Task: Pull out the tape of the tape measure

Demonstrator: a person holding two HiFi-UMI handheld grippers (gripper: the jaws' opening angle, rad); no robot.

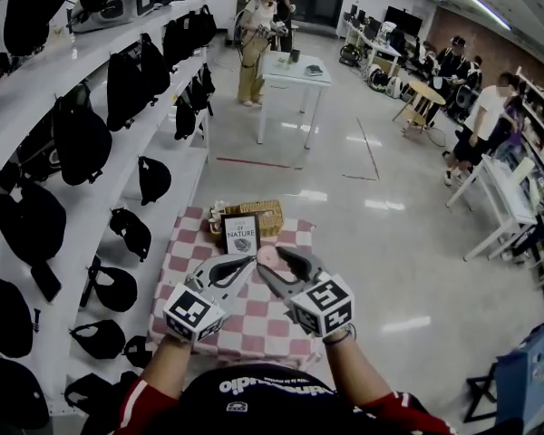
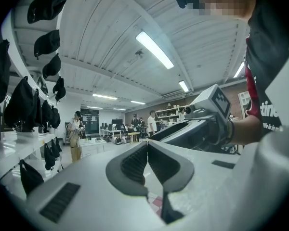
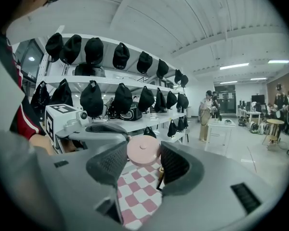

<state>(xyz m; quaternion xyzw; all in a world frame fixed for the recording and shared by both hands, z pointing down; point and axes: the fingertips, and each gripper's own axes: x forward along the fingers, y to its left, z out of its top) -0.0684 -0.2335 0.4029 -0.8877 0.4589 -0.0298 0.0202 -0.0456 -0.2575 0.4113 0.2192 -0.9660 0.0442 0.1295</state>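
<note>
While in R gripper [image 3: 144, 154], tape measure [image 3: 143, 150] (pink) inside cloth [image 3: 135, 196] edges.

Your left is all white shelving [image 1: 189, 163], several tiers, loaded with dark caps [image 1: 80, 139]. The floor [image 1: 390, 243] is pale and glossy and picks up the light reflections; a red line [image 1: 254, 162] is taped across it. Right below you is a small table under a pink-and-white checked cloth [image 1: 177, 265]. Past the line stands a white table [image 1: 295, 71]. On your right are a round table [image 1: 423, 91] and white desks [image 1: 503, 188]. The far right wall is brick [image 1: 476, 34]. The ceiling [image 2: 111, 42] is white and ribbed, with strip lights [image 2: 154, 49] on.
</note>
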